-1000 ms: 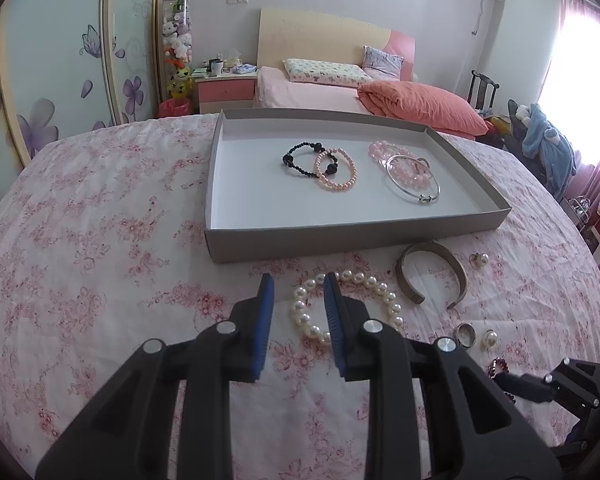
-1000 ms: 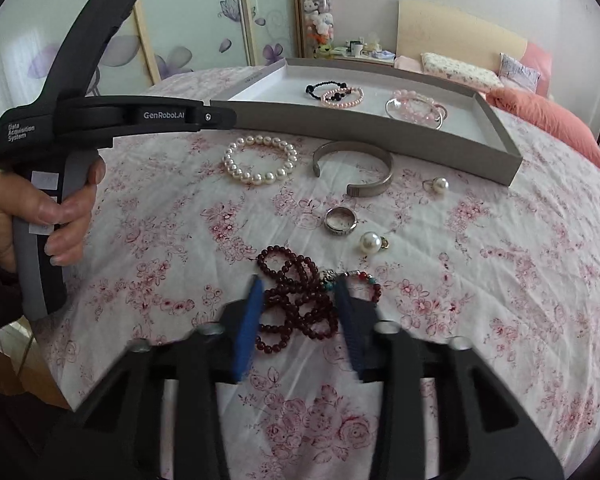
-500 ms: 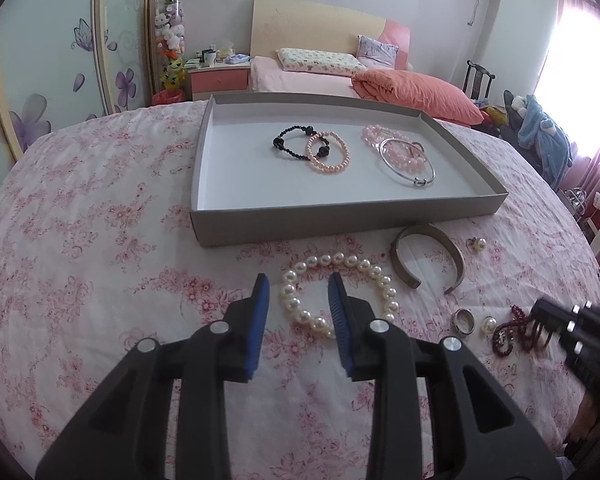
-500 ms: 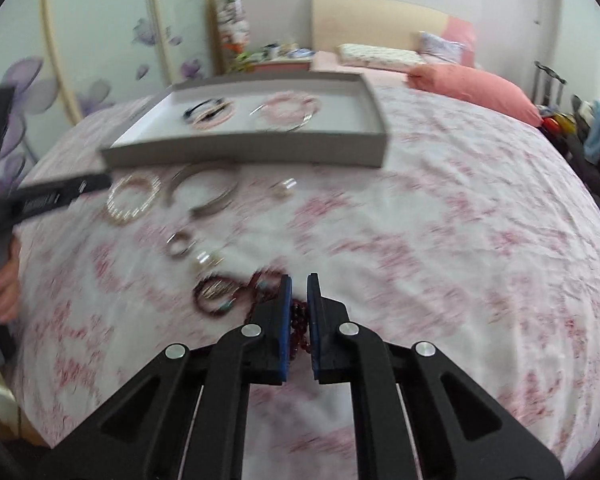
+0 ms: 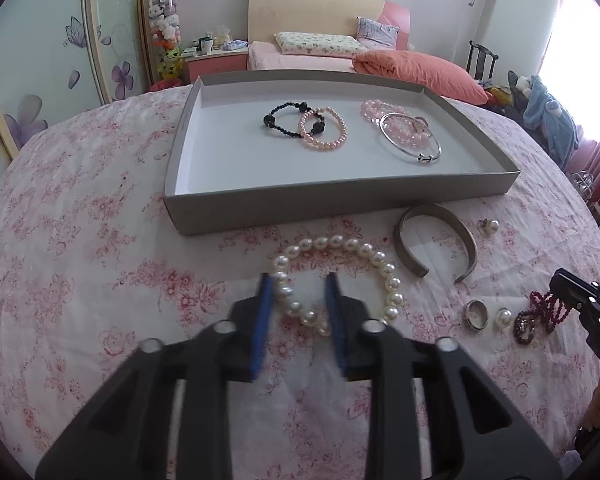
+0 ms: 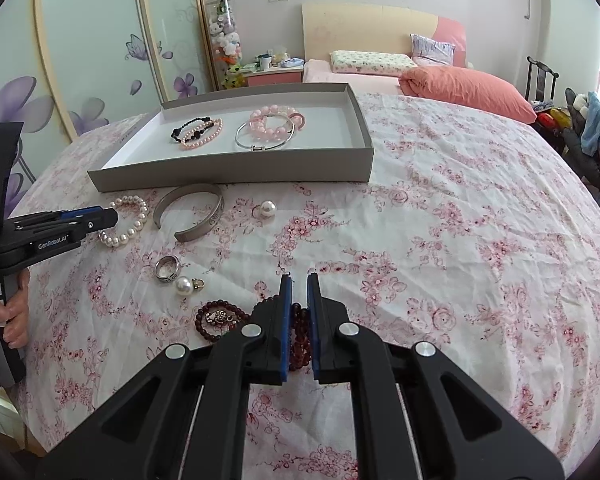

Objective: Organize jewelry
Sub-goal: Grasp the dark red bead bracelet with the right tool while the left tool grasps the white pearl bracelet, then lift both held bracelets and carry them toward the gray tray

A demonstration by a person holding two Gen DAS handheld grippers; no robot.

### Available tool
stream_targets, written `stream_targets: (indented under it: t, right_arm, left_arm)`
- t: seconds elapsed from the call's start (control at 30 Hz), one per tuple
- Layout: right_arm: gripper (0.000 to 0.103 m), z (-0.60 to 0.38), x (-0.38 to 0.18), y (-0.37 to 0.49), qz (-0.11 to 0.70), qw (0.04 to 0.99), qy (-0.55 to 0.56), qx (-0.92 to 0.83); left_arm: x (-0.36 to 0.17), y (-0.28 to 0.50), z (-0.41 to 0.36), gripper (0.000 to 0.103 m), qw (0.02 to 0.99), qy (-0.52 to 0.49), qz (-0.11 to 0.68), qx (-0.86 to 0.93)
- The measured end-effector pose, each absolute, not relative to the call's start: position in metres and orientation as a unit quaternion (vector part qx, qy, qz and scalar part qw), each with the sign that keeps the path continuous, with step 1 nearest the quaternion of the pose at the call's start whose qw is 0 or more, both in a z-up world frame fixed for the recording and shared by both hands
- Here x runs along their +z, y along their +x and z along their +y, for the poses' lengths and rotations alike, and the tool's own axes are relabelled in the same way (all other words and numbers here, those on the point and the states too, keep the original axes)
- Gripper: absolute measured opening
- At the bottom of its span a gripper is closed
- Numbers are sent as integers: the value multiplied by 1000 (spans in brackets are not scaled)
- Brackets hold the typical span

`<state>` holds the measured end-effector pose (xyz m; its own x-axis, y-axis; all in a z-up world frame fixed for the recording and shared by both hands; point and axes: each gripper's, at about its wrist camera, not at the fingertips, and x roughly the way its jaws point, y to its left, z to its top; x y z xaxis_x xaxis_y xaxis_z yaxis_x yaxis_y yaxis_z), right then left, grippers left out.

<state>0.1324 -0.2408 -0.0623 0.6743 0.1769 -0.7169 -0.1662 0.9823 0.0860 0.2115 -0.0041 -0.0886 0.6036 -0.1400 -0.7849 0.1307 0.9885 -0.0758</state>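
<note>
A grey tray (image 5: 340, 196) (image 6: 236, 172) holds a black bead bracelet (image 5: 284, 120), a pink pearl bracelet (image 5: 324, 130), a pink bead bracelet (image 5: 396, 120) and a silver bangle (image 5: 412, 140). On the floral cloth lie a white pearl bracelet (image 5: 336, 276) (image 6: 126, 220), a metal cuff (image 5: 436, 240) (image 6: 192, 212), a ring (image 5: 476, 314) (image 6: 167, 269) and pearl earrings (image 5: 504, 317) (image 6: 184, 285). My left gripper (image 5: 298, 280) is open, its jaws straddling the pearl bracelet's near-left arc. My right gripper (image 6: 299, 280) is shut on a dark red bead bracelet (image 6: 300, 332) (image 5: 544, 312).
Another pearl earring (image 6: 268, 209) (image 5: 490, 226) lies by the cuff. The round cloth-covered table drops off at its edges. A bed with an orange quilt (image 6: 460, 88) stands behind it. A chair with a blue plush (image 6: 596, 136) is at the right.
My right gripper, which closed half a second ago, has swung back to face the tray with the red beads in it. My left gripper has moved forward, its jaws now around the pearl bracelet's arc.
</note>
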Motion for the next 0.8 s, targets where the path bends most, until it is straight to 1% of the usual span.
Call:
stream_targets:
  t: [0.07,0.37,0.8]
  right_arm:
    - [9,-241,-62,132,392,915,9,95]
    - [9,-239,-56,129,382,918,13,106]
    - [9,-231,-19,121,318,937,22,143]
  left_arm:
    - [-89,212,-4,11,896,-5,439,-75]
    - [-83,206,5,10,901,-11,428,-69]
    - [-24,159,15,10,935,-44,338,-99]
